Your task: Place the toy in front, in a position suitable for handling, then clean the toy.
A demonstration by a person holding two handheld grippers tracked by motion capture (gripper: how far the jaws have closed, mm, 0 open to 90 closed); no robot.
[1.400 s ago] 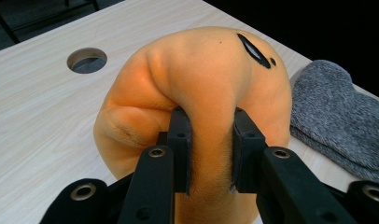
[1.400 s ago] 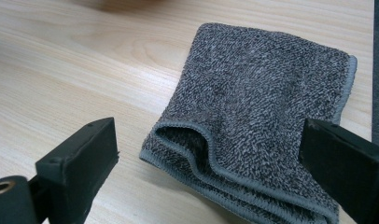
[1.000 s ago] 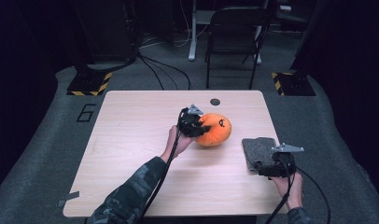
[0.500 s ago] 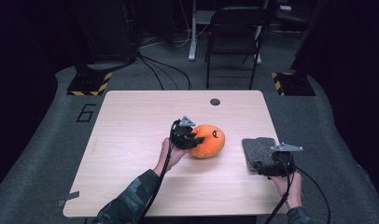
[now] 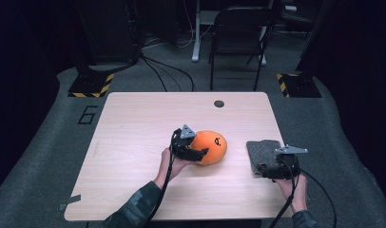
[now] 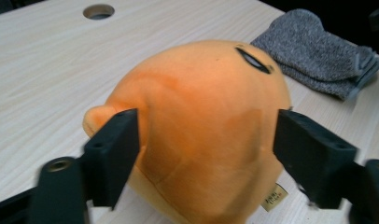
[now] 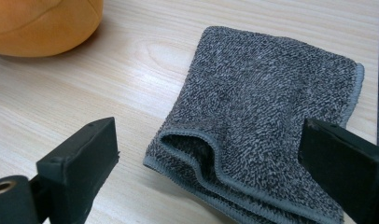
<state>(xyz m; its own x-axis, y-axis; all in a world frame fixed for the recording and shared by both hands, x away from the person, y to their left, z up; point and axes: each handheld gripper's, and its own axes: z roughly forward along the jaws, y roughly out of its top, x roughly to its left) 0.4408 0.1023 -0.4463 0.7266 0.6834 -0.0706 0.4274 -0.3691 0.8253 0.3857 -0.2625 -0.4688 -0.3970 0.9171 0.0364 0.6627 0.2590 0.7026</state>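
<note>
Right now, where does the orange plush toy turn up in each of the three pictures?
High view: orange plush toy at table centre.
Left gripper view: the toy sits mid-picture between the tongs.
Right gripper view: its edge shows at the top left corner.
Shared landmark: the grey towel.

A pale wooden bench (image 5: pixel 134 142) is lying under both pairs of tongs, with a round cable hole (image 5: pixel 219 103) sitting in its top beyond them, near the far edge. Past the bench, a dark folding chair (image 5: pixel 238 38) is standing on the grey floor (image 5: pixel 48 142), well beyond the tongs. Two black stands with yellow-and-black striped bases (image 5: pixel 91 88) are resting on that floor, one off to the left and one off to the right, while black cables (image 5: pixel 167 76) are trailing between them.
</note>
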